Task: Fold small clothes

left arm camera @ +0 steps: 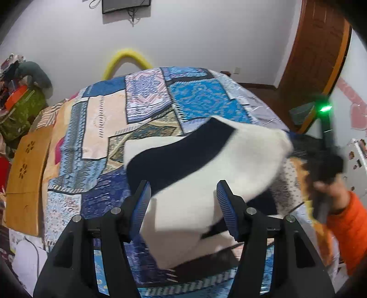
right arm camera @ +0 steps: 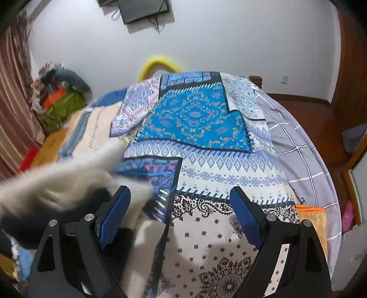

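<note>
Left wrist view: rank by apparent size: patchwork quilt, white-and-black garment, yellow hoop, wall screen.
1. Patchwork quilt, fills most of the frame.
2. White-and-black garment, though it lies nearest the camera.
3. Yellow hoop and wall screen: similar; the screen is cut off by the frame, so unranked.

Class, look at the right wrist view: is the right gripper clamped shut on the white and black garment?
No. The right gripper stands wide open, and the white and black garment lies off beside its left finger, with only patterned bedspread showing between the pads.
</note>
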Action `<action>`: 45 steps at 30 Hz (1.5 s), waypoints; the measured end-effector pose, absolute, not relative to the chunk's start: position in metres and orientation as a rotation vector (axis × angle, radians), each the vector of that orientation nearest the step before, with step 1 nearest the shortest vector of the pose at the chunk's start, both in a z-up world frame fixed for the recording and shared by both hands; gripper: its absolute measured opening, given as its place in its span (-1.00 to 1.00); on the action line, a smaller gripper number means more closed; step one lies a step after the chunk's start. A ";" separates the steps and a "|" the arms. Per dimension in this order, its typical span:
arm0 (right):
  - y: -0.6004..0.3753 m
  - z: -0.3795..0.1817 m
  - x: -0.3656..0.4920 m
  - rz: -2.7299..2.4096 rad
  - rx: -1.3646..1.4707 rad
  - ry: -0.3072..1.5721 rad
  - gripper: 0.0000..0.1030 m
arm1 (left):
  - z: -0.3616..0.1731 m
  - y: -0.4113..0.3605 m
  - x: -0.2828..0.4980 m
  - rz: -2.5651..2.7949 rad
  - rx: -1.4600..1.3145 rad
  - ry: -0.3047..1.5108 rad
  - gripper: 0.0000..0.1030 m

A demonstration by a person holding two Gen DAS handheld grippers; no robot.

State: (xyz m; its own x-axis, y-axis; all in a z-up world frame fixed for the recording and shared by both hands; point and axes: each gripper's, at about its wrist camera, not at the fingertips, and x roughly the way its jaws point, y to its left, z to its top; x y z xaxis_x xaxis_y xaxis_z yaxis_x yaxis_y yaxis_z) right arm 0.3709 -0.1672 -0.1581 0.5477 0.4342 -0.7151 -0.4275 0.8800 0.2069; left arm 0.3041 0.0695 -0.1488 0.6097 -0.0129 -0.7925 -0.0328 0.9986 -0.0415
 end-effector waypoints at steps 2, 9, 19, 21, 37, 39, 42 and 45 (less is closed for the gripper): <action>-0.174 -0.148 0.368 0.535 0.039 0.856 0.67 | -0.155 0.073 0.305 0.027 -0.044 0.925 0.17; -0.171 -0.110 0.332 0.651 -0.003 0.829 0.67 | -0.177 0.085 0.309 0.041 -0.097 0.970 0.27; -0.133 -0.108 0.314 0.778 -0.009 0.887 0.67 | -0.176 0.102 0.288 0.056 -0.113 0.974 0.46; -0.126 -0.116 0.315 0.779 -0.004 0.908 0.56 | -0.177 0.106 0.282 0.057 -0.112 0.982 0.50; -0.119 -0.121 0.284 0.823 -0.033 0.913 -0.61 | -0.230 0.095 0.263 0.022 -0.072 1.153 0.55; -0.120 -0.113 0.277 0.830 -0.049 0.881 -0.62 | -0.232 0.097 0.264 0.032 -0.086 1.153 0.55; -0.126 -0.107 0.265 0.835 -0.048 0.837 -0.64 | -0.233 0.102 0.265 0.048 -0.096 1.151 0.55; -0.137 -0.111 0.257 0.824 -0.026 0.824 -0.71 | -0.234 0.113 0.263 0.063 -0.133 1.143 0.65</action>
